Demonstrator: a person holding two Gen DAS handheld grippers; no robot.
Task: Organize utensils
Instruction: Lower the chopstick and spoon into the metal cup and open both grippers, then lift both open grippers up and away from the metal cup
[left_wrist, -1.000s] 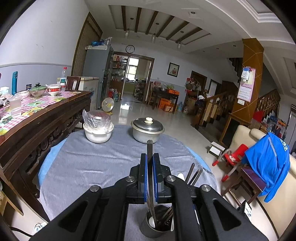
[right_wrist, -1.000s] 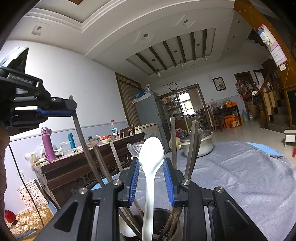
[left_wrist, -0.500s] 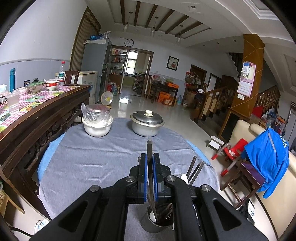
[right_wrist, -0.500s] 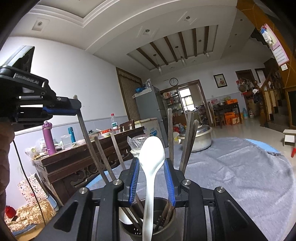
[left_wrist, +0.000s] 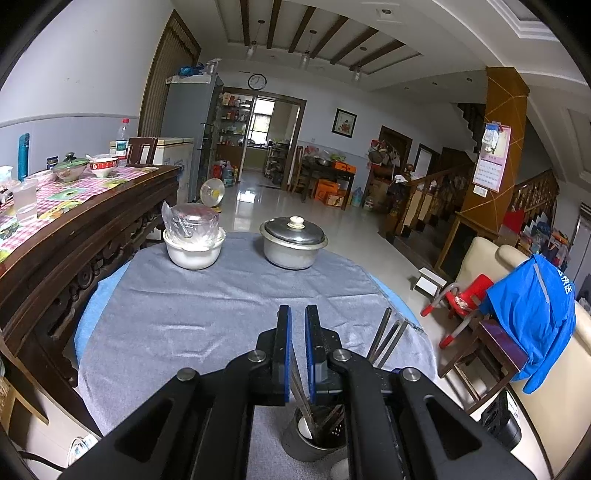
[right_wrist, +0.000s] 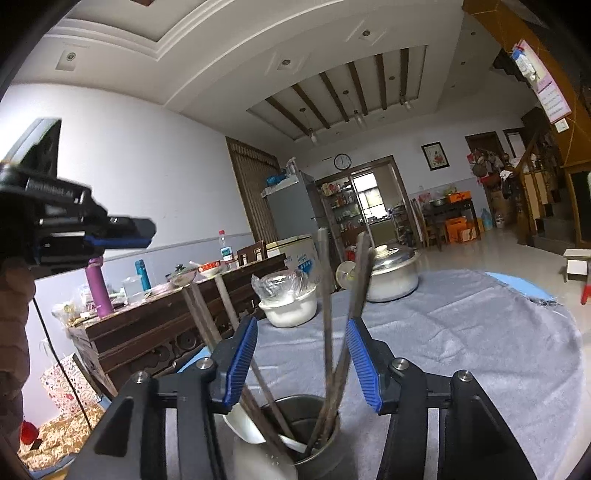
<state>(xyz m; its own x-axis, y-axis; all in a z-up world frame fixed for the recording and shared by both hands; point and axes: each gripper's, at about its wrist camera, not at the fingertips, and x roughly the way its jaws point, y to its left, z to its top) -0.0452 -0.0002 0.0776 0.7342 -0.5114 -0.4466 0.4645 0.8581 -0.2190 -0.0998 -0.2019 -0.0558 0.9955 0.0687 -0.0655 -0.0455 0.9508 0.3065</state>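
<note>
A metal cup (right_wrist: 327, 458) stands on the grey cloth (left_wrist: 184, 314) with several chopsticks (right_wrist: 325, 295) upright in it. My right gripper (right_wrist: 302, 325) sits just above the cup and its jaws are opening, pads well apart and pressing on nothing. The white spoon (right_wrist: 242, 424) shows low and blurred at the cup's rim. My left gripper (left_wrist: 298, 312) hovers over the same cup (left_wrist: 299, 445), jaws drawn to a narrow slit with nothing standing out above the tips. One chopstick (left_wrist: 301, 387) leans in the cup beneath it. From the right wrist, the left gripper (right_wrist: 144, 232) is at the left, with nothing hanging from it.
At the table's far side stand a white bowl (left_wrist: 194, 251) with plastic wrap and a lidded metal pot (left_wrist: 293, 243). A dark wooden sideboard (left_wrist: 92, 221) with dishes runs along the left. A chair with a blue jacket (left_wrist: 532, 306) and a red stool (left_wrist: 469, 295) are to the right.
The right jaws have spread and the white spoon held upright between them has dropped toward the cup. The chopstick no longer sticks up from, or hangs below, the left gripper.
</note>
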